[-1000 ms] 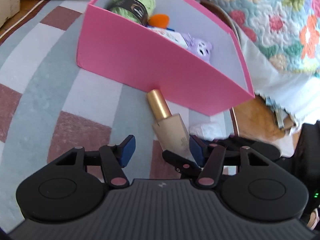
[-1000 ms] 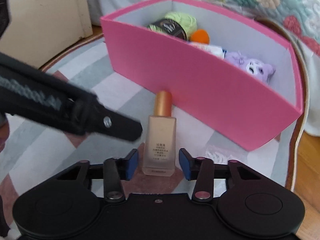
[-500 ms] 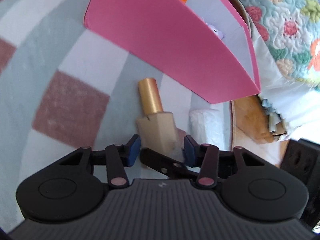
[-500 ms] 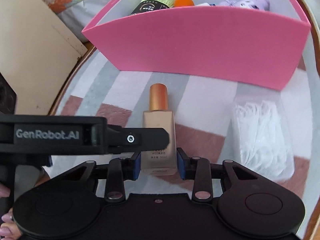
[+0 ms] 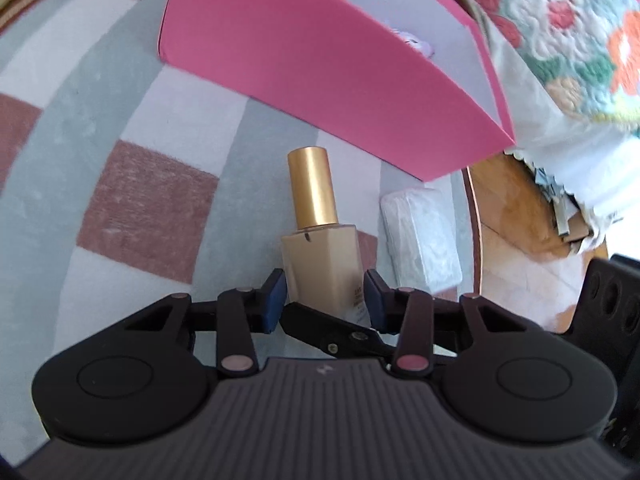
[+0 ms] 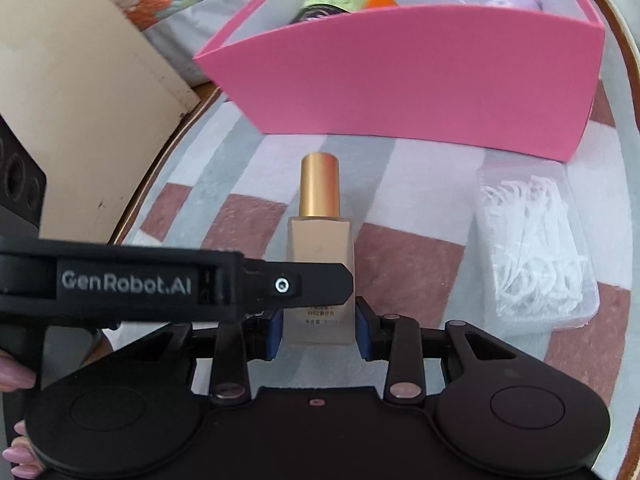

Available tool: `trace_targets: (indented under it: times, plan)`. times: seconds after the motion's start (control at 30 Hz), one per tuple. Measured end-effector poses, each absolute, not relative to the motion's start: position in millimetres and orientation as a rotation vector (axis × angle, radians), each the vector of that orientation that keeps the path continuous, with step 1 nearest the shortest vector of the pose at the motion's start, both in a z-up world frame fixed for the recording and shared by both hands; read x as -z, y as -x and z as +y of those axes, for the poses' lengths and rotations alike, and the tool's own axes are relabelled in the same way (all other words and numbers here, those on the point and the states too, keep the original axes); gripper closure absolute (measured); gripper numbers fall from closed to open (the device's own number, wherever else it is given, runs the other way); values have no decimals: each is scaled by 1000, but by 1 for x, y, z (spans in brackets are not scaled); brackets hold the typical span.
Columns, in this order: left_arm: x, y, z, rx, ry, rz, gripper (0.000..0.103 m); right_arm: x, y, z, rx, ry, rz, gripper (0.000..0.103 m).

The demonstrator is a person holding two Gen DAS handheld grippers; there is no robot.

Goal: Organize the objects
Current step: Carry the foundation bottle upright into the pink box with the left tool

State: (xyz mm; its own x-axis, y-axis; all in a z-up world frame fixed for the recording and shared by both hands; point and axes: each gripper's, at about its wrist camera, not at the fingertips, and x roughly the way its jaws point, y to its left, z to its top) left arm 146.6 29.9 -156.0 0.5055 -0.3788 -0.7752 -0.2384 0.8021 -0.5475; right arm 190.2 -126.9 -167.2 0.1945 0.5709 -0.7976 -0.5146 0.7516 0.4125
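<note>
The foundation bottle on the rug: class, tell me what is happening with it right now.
A person is working two handheld grippers at once on the foundation bottle, which lies on the rug with its gold cap towards the pink box. The right gripper appears clamped on the bottle's base. The left gripper comes in from the side; its fingers have just been closing around the same bottle. The bottle is not yet in the box.
</note>
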Motion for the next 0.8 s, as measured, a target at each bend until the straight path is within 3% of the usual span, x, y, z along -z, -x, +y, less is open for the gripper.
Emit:
trace_targets:
  times: [0.8]
  plan:
    - [5, -108, 46, 202, 683, 894, 64, 18, -151, -128, -866, 181, 845, 62]
